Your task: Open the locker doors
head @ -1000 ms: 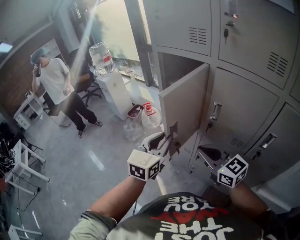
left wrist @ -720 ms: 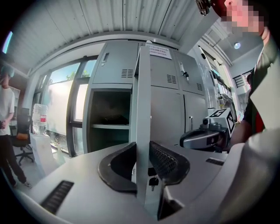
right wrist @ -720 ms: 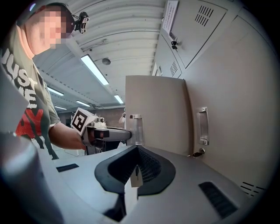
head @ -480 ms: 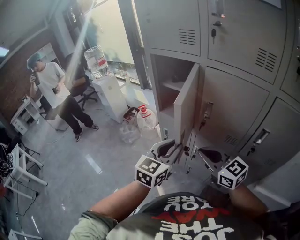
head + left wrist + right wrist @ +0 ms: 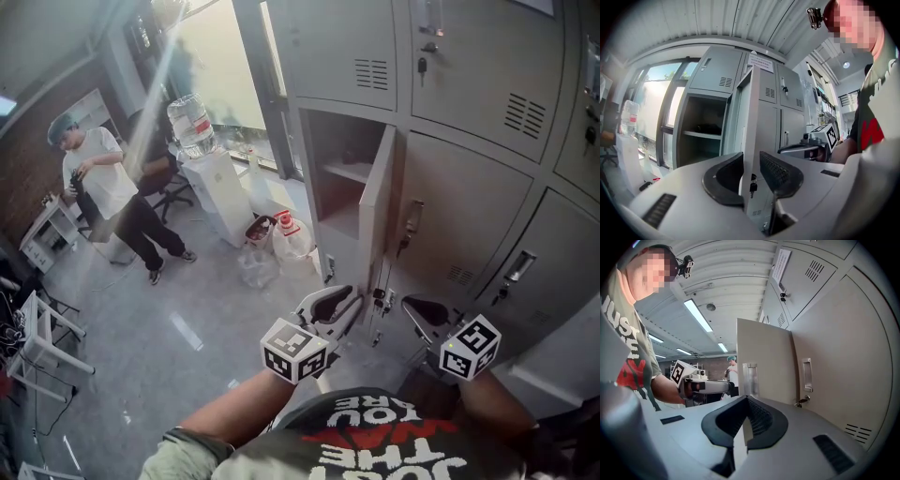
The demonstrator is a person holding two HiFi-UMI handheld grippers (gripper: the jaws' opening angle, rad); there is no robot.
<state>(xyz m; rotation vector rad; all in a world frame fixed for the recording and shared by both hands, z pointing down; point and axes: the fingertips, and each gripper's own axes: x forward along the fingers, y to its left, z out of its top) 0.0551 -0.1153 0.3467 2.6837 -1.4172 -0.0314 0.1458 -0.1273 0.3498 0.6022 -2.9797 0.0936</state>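
A grey locker door (image 5: pixel 380 206) stands swung wide open, edge-on to me, with keys (image 5: pixel 380 300) hanging from its lock. My left gripper (image 5: pixel 339 305) is shut on that door's free edge. In the left gripper view the door edge (image 5: pixel 752 117) fills the gap between the jaws of the left gripper (image 5: pixel 751 168). The open compartment (image 5: pixel 342 178) shows one shelf. My right gripper (image 5: pixel 424 314) hovers just right of the door, its tips together on nothing. In the right gripper view the right gripper (image 5: pixel 747 401) faces the door's outer face (image 5: pixel 764 357) and a neighbouring door handle (image 5: pixel 806 375).
Closed locker doors (image 5: pixel 459 216) fill the wall to the right and above. A person (image 5: pixel 103 187) stands at the far left by a chair. A water dispenser (image 5: pixel 211 169) and bottles and bags on the floor (image 5: pixel 277 239) sit left of the lockers. White racks (image 5: pixel 47 328) line the left edge.
The locker door has swung from half open to wide open, toward the right. My left gripper went with its edge. The right gripper stayed about where it was.
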